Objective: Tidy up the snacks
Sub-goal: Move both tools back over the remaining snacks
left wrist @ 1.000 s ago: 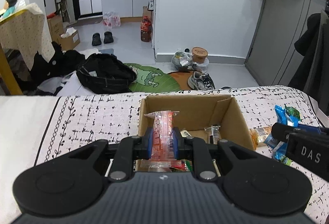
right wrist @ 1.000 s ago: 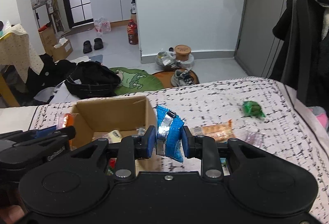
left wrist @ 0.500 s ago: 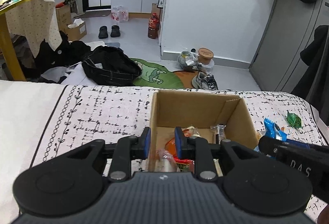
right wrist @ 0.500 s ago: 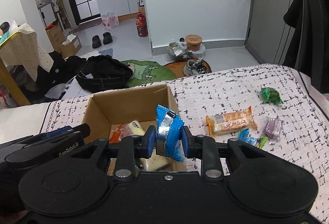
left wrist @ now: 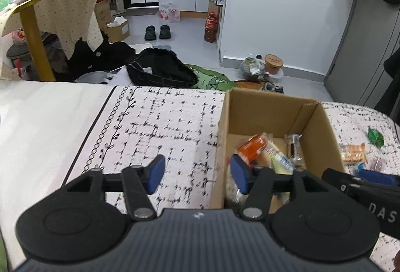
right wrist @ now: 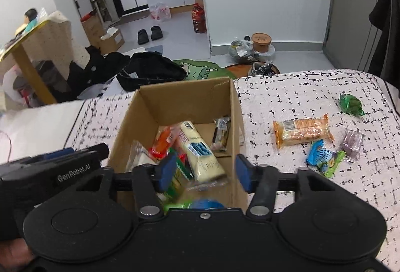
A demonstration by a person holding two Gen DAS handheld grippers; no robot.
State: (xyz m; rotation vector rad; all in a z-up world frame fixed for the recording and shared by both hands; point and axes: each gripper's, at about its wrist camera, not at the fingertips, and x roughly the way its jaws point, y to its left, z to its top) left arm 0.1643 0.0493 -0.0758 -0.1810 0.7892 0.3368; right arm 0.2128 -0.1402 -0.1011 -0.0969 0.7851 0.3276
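A cardboard box (left wrist: pixel 262 112) stands on the patterned bedspread and holds several snack packets, among them an orange one (left wrist: pixel 252 147) and a cream one (right wrist: pixel 202 154). My left gripper (left wrist: pixel 197 173) hovers over the box's left wall. Its jaws are opening with nothing between the pads. My right gripper (right wrist: pixel 205 173) hangs above the box (right wrist: pixel 182 99), jaws also opening and holding nothing. A blue packet (right wrist: pixel 206 203) lies blurred in the box just below it. On the bedspread lie an orange wafer pack (right wrist: pixel 303 131), a green packet (right wrist: pixel 350 103), a purple one (right wrist: pixel 352 144) and small blue-green ones (right wrist: pixel 322 157).
The other gripper shows at each view's edge: the left gripper (right wrist: pixel 50 169), held by a hand, and the right gripper (left wrist: pixel 362 187). Beyond the bed's far edge the floor holds a black bag (left wrist: pixel 160 69), a green mat (right wrist: pixel 200 67) and shoes (left wrist: pixel 157 32).
The left gripper let go of the red packet, opened and shifted left. The right gripper moved over the box, opened, and its blue packet dropped inside.
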